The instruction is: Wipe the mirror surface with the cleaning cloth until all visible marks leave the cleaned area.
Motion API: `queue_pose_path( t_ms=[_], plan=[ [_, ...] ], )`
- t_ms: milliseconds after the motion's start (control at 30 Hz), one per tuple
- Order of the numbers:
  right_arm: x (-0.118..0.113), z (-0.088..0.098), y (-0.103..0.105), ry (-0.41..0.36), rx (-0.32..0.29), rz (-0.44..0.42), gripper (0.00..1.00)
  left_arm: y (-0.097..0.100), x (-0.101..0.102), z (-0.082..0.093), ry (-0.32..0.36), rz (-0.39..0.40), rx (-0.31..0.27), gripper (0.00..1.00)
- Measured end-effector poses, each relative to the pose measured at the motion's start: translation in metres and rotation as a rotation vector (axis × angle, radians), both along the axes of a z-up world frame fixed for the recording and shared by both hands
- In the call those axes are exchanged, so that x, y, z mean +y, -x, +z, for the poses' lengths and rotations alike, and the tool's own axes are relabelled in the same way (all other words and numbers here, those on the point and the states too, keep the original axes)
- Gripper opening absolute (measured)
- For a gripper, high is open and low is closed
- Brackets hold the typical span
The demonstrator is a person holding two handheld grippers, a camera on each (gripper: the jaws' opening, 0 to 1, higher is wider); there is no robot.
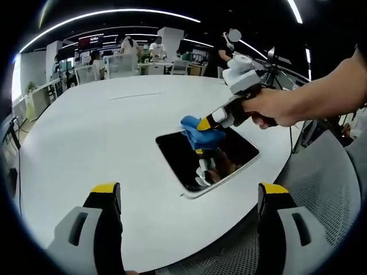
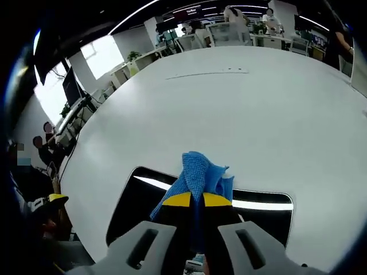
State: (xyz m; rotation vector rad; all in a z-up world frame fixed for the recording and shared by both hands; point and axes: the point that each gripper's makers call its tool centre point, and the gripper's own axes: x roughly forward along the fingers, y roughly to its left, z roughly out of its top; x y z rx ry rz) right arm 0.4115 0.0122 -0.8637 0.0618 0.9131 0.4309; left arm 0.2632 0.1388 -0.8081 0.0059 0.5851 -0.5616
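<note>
On a white table (image 1: 103, 143) in an open office, right fingers (image 2: 180, 200) pinch the blue cloth (image 2: 198, 172) on the mirror (image 1: 180, 154); left fingers (image 1: 106, 192) spread.

A round white table (image 1: 103, 143) carries a dark rectangular mirror (image 1: 241, 154) near its edge.

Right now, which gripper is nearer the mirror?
Right. The right gripper holds the blue cloth over the mirror; the left gripper hangs open, back from the mirror's near edge.
</note>
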Motion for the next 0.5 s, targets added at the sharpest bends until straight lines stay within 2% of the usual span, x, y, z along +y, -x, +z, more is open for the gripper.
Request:
queue_pose_path(
  t_ms=[167,367,500],
  plan=[
    [0.012,0.000,-0.002,-0.006,0.004,0.015,0.00,0.000,-0.001,-0.001,0.002,-0.006,0.003,0.99],
    [0.039,-0.001,-0.004,-0.014,0.004,0.058,0.00,0.001,-0.001,-0.002,0.006,-0.002,0.011,0.99],
    [0.054,0.000,-0.004,-0.020,0.010,0.072,0.00,0.005,-0.001,-0.004,0.021,-0.009,0.044,0.99]
  ],
)
